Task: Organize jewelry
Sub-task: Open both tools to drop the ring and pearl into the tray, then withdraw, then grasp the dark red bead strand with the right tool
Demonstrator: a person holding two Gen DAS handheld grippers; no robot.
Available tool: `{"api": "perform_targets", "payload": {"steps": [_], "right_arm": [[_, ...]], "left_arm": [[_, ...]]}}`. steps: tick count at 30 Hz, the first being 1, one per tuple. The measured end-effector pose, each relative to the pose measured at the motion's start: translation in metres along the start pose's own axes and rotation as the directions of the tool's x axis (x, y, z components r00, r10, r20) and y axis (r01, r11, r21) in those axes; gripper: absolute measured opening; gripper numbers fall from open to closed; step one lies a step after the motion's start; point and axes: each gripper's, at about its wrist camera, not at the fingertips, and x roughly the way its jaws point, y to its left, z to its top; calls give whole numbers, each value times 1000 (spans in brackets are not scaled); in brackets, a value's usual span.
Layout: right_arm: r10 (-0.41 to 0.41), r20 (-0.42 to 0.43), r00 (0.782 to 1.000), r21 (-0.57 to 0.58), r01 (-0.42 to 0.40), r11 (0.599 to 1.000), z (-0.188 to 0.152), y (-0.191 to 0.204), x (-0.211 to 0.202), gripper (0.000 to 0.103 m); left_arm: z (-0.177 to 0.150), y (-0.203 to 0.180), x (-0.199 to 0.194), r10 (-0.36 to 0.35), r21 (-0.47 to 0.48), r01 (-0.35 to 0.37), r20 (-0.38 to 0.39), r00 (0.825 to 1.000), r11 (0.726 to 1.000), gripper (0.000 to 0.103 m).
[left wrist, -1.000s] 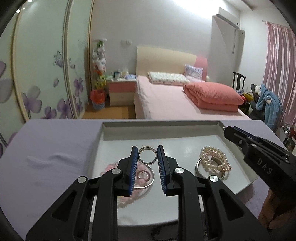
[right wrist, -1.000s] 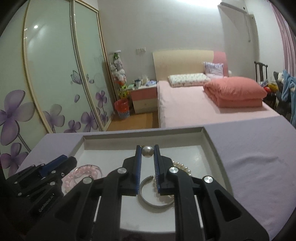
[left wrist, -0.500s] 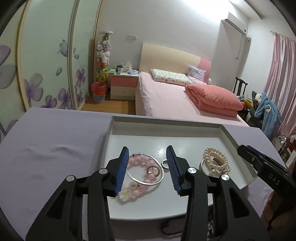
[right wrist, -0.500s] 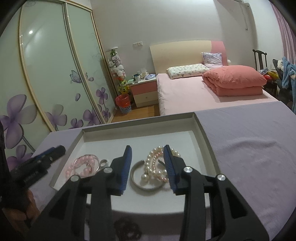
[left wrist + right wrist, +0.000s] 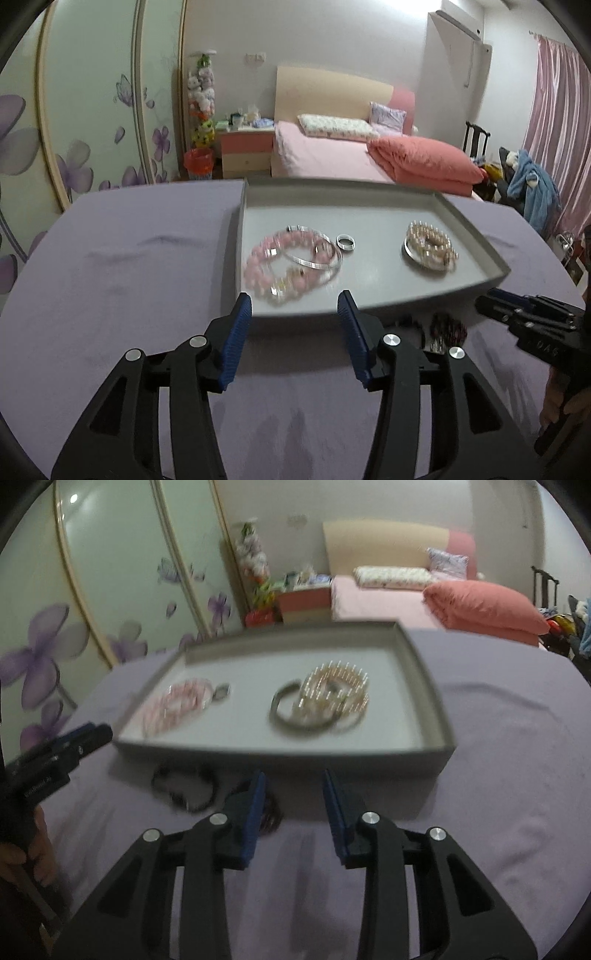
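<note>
A grey tray lies on the purple cloth. It holds a pink bead bracelet, a thin silver bangle, a small ring, and a pearl bracelet on a silver cuff. My left gripper hangs just before the tray's near rim, its jaws opening with nothing between them. My right gripper hovers over the cloth in front of the tray, its jaws closing a little, also empty. Dark bead bracelets lie on the cloth beside it.
The purple cloth covers the table to the left and right of the tray. A pink bed, a nightstand and a flower-painted wardrobe stand behind. A hand holds the other gripper at the left edge.
Both grippers have drawn back from over the tray to the cloth in front of it. Their jaws have spread. The ring that the left one held now lies in the tray.
</note>
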Motion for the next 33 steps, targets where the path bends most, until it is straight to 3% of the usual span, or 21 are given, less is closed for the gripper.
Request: {"api": "perform_targets", "payload": {"steps": [10, 12, 13, 14, 17, 21, 25, 28, 29, 30, 33], "right_arm": [[-7, -79, 997, -79, 1, 997, -4, 31, 25, 39], [-28, -76, 997, -118, 18, 993, -7, 35, 22, 34], [-44, -82, 996, -138, 32, 990, -9, 36, 21, 18], [-61, -78, 995, -159, 48, 986, -10, 36, 19, 11], [-64, -84, 994, -161, 50, 986, -16, 27, 10, 9], [-184, -61, 981, -55, 181, 982, -15, -12, 1, 9], [-202, -60, 977, 2, 203, 979, -15, -34, -4, 9], [-212, -58, 975, -24, 211, 977, -16, -30, -4, 10], [-210, -58, 976, -29, 209, 977, -17, -29, -4, 10], [-207, -58, 977, -34, 206, 978, -17, -28, -4, 10], [-194, -59, 979, -33, 192, 981, -18, -28, -5, 10]], "left_arm": [[-11, -9, 6, 2, 9, -2, -48, 999, 1000, 59], [-13, -12, 7, -6, 14, 7, -58, 998, 1000, 59], [-14, -15, 9, -8, 20, 9, -64, 998, 1000, 59], [-15, -18, 10, -11, 27, 13, -69, 998, 1000, 59], [-17, -28, 13, -22, 53, 27, -87, 996, 998, 59], [-21, -45, 23, 4, 108, 10, -121, 993, 994, 59], [-21, -54, 34, 17, 108, -1, -150, 988, 994, 59], [-19, -57, 41, 36, 108, -20, -152, 988, 994, 48], [-19, -58, 42, 54, 117, -36, -155, 986, 993, 34], [-20, -58, 44, 68, 125, -48, -169, 983, 991, 26], [-25, -53, 39, 70, 134, -47, -172, 983, 990, 19]]}}
